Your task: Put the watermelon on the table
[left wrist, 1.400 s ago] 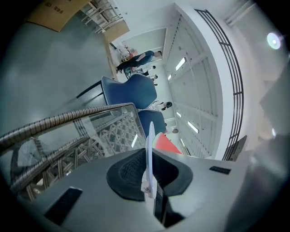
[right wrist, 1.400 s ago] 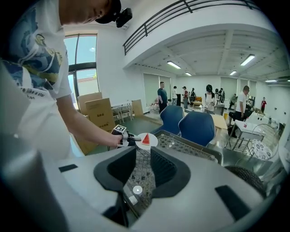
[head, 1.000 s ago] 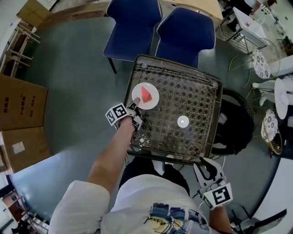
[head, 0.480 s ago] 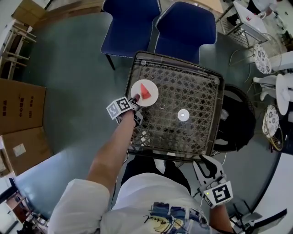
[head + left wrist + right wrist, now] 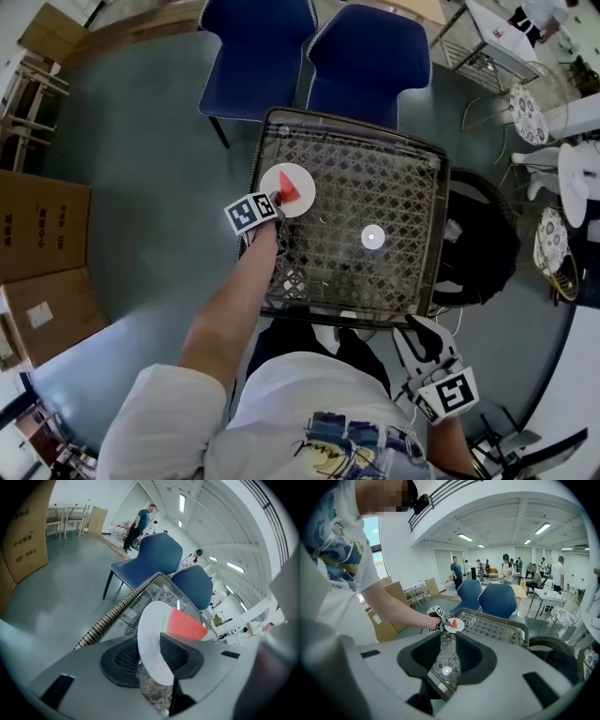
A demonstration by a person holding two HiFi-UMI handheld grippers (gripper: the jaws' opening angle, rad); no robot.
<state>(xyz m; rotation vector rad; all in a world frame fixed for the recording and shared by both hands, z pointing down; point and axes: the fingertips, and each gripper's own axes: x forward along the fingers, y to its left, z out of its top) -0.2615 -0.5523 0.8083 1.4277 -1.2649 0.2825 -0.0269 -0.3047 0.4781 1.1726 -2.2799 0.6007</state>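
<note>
Our left gripper at the plate rim, jaws just opened and loose around it, watermelon on the plate at the table's upper left, our right gripper at lower right, jaws apart, empty

Red watermelon with green rind, white plate, lattice-patterned table, blue chairs, brown boxes.
</note>
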